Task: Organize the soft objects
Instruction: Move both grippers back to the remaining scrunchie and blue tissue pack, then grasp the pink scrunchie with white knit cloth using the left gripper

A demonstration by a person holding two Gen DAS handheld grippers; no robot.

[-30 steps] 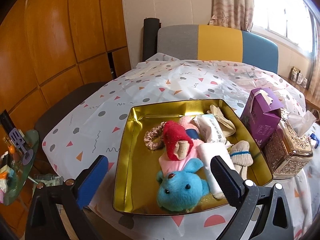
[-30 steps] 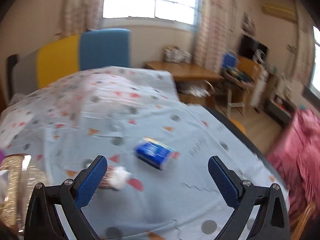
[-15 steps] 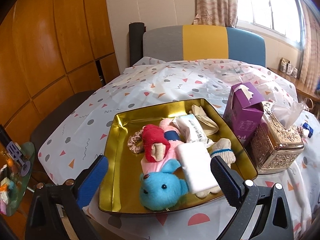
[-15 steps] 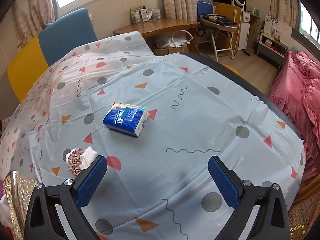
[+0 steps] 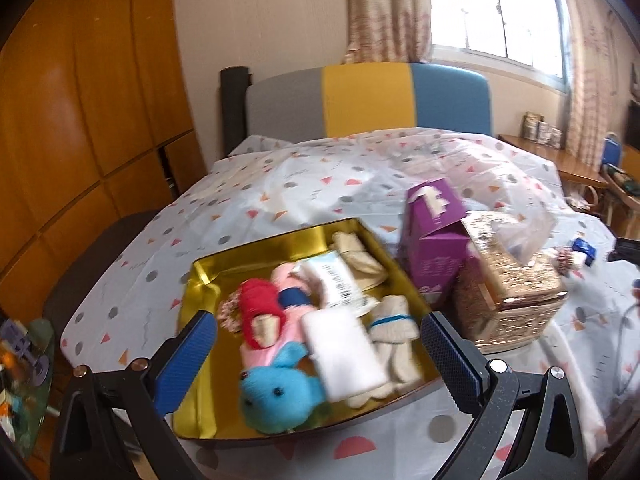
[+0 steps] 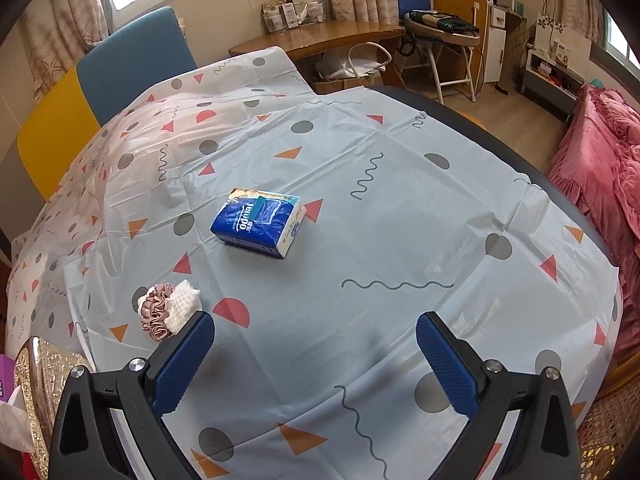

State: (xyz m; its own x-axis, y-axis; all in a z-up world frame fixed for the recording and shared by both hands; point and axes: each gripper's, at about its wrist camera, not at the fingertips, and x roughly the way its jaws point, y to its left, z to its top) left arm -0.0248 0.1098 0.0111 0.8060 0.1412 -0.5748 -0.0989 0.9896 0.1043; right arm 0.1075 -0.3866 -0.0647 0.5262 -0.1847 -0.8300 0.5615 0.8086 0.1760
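Observation:
A gold tray holds several soft things: a blue plush toy, a red and pink doll, a white cloth, socks and a tissue pack. My left gripper is open and empty above the tray's near edge. In the right wrist view a blue tissue pack and a pink scrunchie with a white cloth lie on the tablecloth. My right gripper is open and empty, short of both.
A purple box and a gold tissue box stand right of the tray. A colour-block chair stands behind the table. A desk and folding chair and pink bedding lie beyond the table's right edge.
The left wrist view has swung right, so the tray sits further left. The right gripper has moved closer to the blue tissue pack and scrunchie. Both grippers stay open.

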